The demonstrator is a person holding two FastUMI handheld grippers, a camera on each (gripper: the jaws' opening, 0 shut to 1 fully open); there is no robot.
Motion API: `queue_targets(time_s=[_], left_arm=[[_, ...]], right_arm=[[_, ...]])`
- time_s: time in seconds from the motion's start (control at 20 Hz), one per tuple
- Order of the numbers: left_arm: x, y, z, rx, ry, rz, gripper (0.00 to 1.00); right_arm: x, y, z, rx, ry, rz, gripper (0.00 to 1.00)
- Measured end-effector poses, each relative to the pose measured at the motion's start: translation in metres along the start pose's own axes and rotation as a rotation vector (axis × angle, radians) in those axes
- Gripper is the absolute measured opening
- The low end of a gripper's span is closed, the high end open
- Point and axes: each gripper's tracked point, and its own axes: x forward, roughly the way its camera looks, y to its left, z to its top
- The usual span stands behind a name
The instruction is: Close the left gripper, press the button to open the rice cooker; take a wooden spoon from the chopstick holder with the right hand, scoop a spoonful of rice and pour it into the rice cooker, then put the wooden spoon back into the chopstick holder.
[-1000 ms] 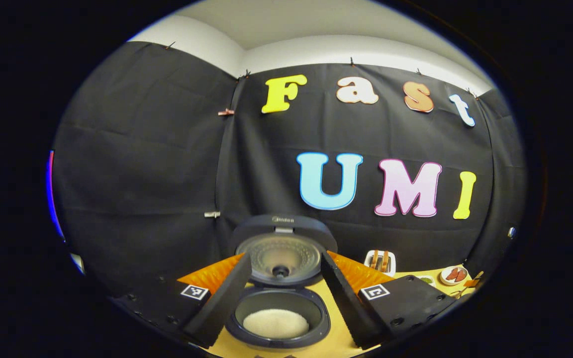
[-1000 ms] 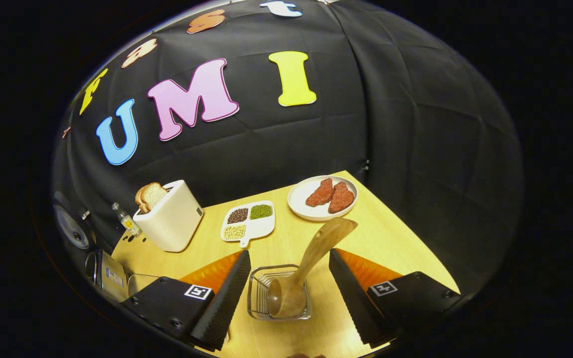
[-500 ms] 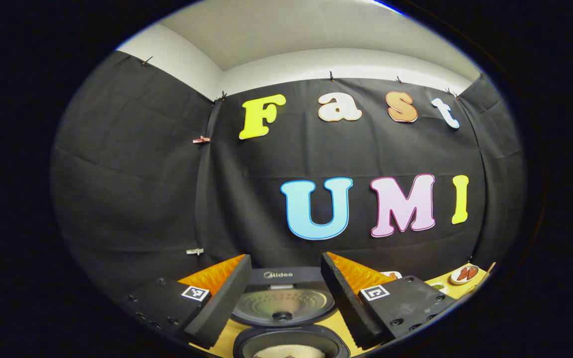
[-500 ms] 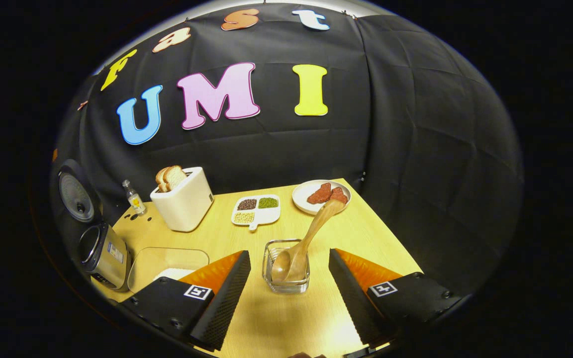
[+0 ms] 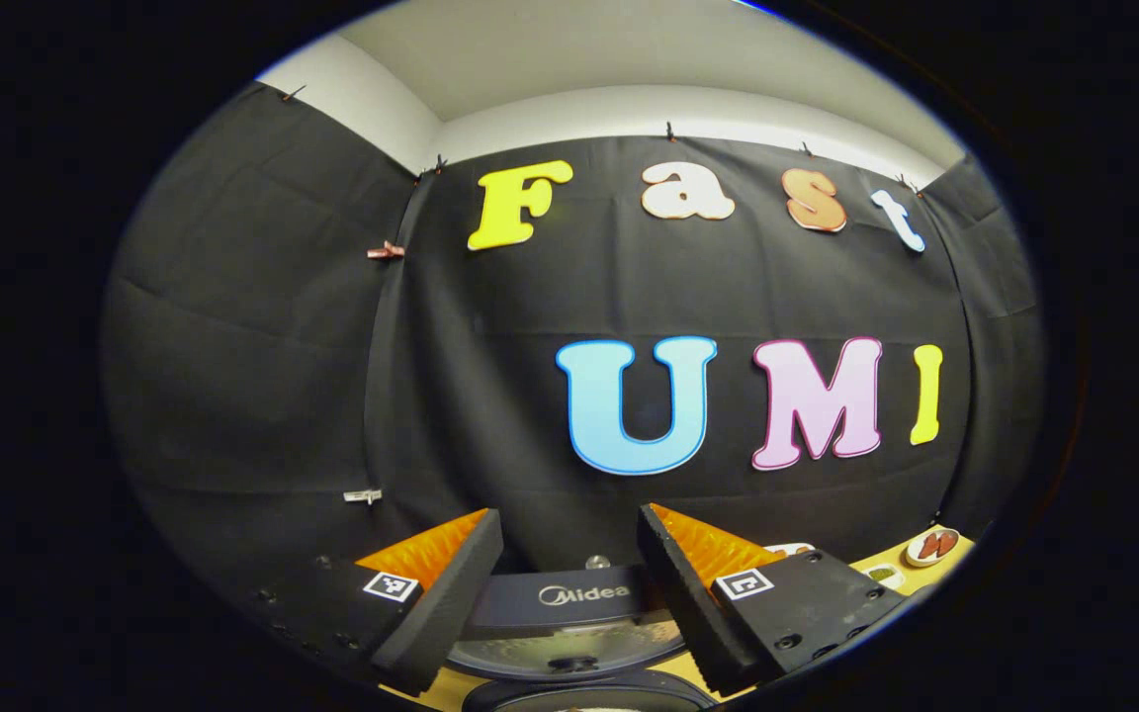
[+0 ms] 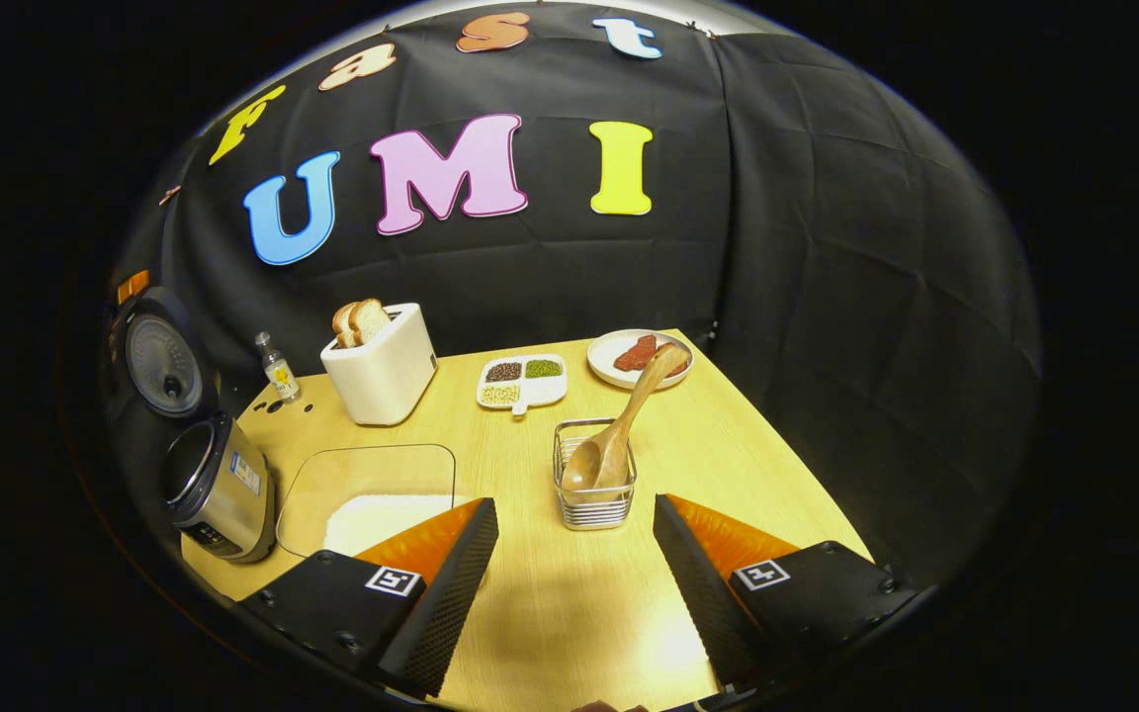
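Currently listed: rice cooker lid raised, wooden spoon leaning in chopstick holder on desk; both grippers' jaws apart, empty.

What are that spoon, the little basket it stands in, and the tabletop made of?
The brown wooden spoon looks like smooth wood, warm and matte. The small wire chopstick holder seems to be shiny metal, with thin gleaming bars. The pale yellow tabletop looks like wood or laminate, with faint straight grain.
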Motion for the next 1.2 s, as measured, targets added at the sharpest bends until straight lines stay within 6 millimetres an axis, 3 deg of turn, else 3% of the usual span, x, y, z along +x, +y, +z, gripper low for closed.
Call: queue_targets(time_s=[0.2,0.7,0.9,1.0,1.2], left_arm=[[-0.007,-0.002,0.003,0.035,0.043,-0.005,0.97],[-0.072,-0.018,-0.027,0.005,0.27,0.022,0.97],[-0.101,-0.026,-0.054,-0.021,0.386,0.04,0.97],[-0.112,-0.033,-0.081,-0.032,0.463,0.036,0.97],[-0.136,-0.039,-0.132,-0.039,0.529,0.049,0.97]], right_arm=[[0.003,0.013,-0.007,-0.004,0.018,0.019,0.99],[0.016,0.05,-0.025,-0.017,0.058,0.121,0.99],[0.014,0.06,-0.043,-0.033,0.095,0.168,0.99],[0.012,0.065,-0.052,-0.03,0.118,0.19,0.99],[0.007,0.064,-0.049,-0.035,0.111,0.211,0.99]])
